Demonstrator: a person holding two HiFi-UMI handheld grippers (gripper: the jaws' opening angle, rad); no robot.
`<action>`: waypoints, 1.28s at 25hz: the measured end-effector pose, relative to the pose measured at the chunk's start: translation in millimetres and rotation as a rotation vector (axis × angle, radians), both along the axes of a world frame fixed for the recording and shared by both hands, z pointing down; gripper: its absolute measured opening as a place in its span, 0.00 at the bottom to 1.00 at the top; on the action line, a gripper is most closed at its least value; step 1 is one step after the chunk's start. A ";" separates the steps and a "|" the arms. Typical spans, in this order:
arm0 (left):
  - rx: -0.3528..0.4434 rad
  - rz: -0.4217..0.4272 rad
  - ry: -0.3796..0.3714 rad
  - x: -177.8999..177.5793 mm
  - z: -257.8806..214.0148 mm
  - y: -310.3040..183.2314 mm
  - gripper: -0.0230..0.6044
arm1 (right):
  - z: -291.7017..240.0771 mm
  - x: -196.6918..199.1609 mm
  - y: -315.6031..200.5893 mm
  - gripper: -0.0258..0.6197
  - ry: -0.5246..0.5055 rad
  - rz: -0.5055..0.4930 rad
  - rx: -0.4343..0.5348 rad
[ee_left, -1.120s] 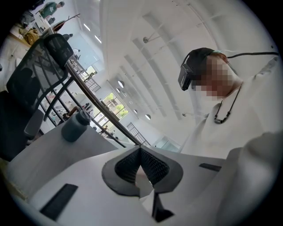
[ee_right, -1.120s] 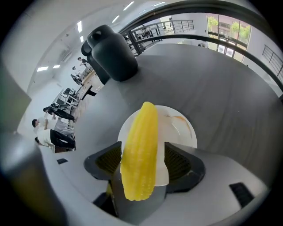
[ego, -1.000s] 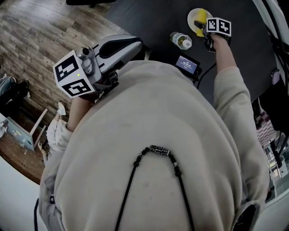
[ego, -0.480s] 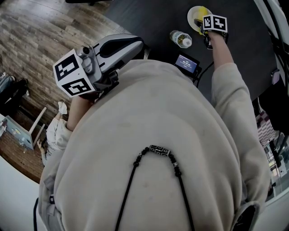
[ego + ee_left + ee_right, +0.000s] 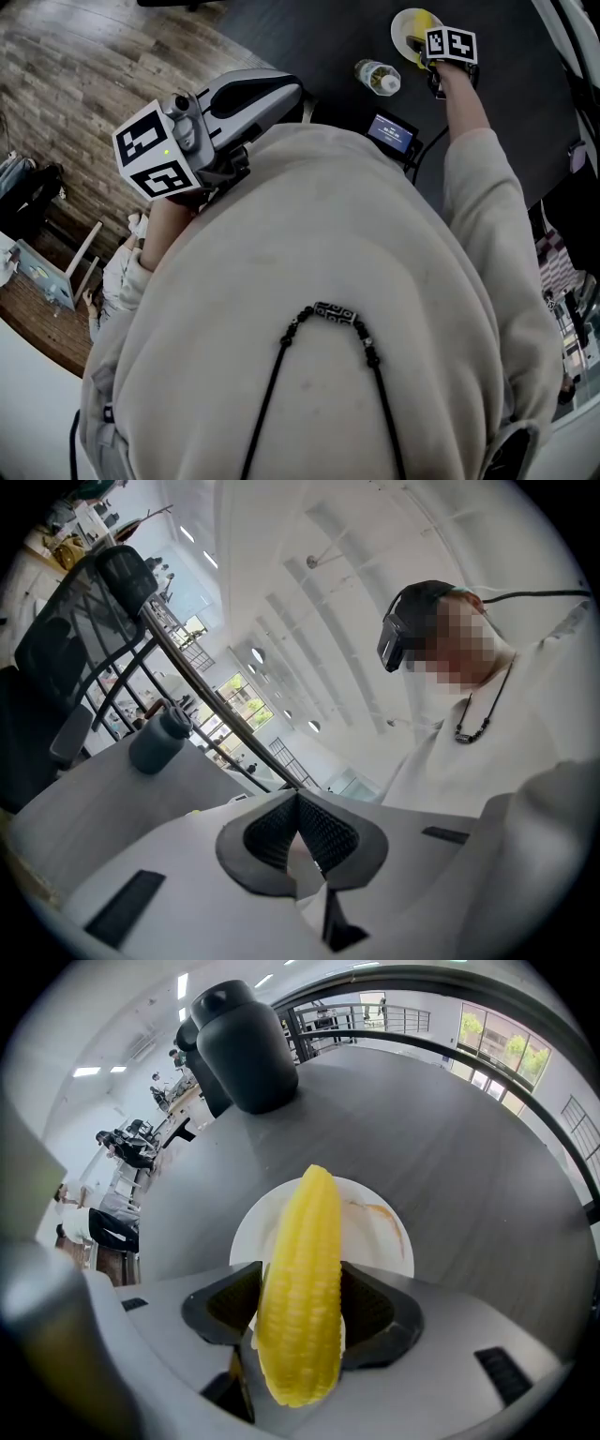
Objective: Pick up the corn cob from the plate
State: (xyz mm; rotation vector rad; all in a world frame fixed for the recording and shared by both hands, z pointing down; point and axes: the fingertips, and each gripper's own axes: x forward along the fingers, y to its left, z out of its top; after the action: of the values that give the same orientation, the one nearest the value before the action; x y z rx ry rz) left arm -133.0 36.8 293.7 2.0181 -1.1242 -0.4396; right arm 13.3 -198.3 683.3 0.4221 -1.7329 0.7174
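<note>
A yellow corn cob (image 5: 298,1288) stands lengthwise between the jaws of my right gripper (image 5: 300,1312). Both dark pads (image 5: 375,1309) lie against its sides; the jaws have just been closing on it. Under it is the white plate (image 5: 375,1232), smeared orange. In the head view the right gripper's marker cube (image 5: 451,44) hangs over the plate (image 5: 405,26) at the far end of the dark table, pointing steeply down, with a bit of the cob (image 5: 419,44) showing. My left gripper (image 5: 248,94) is held level near the person's chest; its jaws (image 5: 296,803) meet with nothing between them.
A clear bottle (image 5: 378,79) lies on the dark table (image 5: 309,37), and a small screen device (image 5: 391,133) with a cable sits near its edge. A dark flask (image 5: 244,1044) stands beyond the plate. Wooden floor (image 5: 84,84) lies to the left.
The right gripper's cube has rolled slightly and shifted a little over the plate, covering more of the cob. The left gripper has stayed put.
</note>
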 end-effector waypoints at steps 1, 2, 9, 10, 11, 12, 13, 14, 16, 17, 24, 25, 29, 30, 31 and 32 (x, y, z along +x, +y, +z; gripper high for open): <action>-0.001 0.003 -0.001 0.8 -0.4 0.5 0.04 | -0.4 -0.1 0.4 0.45 0.000 -0.004 0.004; -0.004 0.006 -0.003 1.6 -0.4 1.1 0.04 | -0.6 -0.1 0.7 0.45 0.000 -0.007 0.007; -0.026 0.018 -0.016 4.7 2.8 5.0 0.04 | 0.5 0.2 1.8 0.45 -0.002 -0.023 0.020; -0.027 0.021 -0.019 4.9 1.6 5.2 0.04 | -0.7 0.2 1.7 0.45 -0.005 -0.021 0.021; -0.027 0.025 -0.021 5.2 0.7 4.9 0.04 | -1.5 0.2 1.2 0.45 -0.007 -0.016 0.022; -0.028 0.030 -0.025 5.7 0.1 4.4 0.04 | -2.1 0.4 0.8 0.45 -0.011 -0.009 0.022; -0.028 0.034 -0.027 6.4 -0.4 3.8 0.04 | -2.8 1.1 1.1 0.45 -0.014 0.001 0.019; -0.027 0.040 -0.030 7.2 -1.0 3.2 0.04 | -3.7 2.5 2.4 0.45 -0.019 0.012 0.014; -0.025 0.053 -0.033 8.8 -2.7 1.7 0.04 | -6.9 7.9 7.9 0.45 -0.030 0.034 0.002; -0.023 0.062 -0.034 9.6 -3.6 0.8 0.04 | -9.3 11.9 11.1 0.45 -0.036 0.043 0.000; 0.019 0.173 -0.041 28.6 -14.6 -13.9 0.04 | -34.1 69.9 30.7 0.45 -0.081 0.173 0.004; 0.026 0.191 -0.042 31.8 -17.5 -15.7 0.04 | -37.0 79.2 34.8 0.45 -0.078 0.186 0.006; 0.041 0.261 -0.043 46.9 -21.5 -25.3 0.04 | -39.1 112.5 48.8 0.45 -0.077 0.247 0.001; 0.045 0.281 -0.043 49.7 -21.2 -27.4 0.04 | -39.3 119.1 52.3 0.45 -0.080 0.269 0.000; 0.050 0.302 -0.043 50.3 -21.7 -28.6 0.04 | -40.5 123.5 56.5 0.45 -0.083 0.290 0.001; 0.056 0.322 -0.042 48.5 -23.1 -28.6 0.04 | -42.6 125.4 61.4 0.45 -0.084 0.309 0.003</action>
State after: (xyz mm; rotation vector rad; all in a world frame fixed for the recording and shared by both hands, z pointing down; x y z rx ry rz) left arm -84.5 8.2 270.6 2.2166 -0.7967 -0.2662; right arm 138.7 -136.9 640.7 0.6797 -1.7669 0.9650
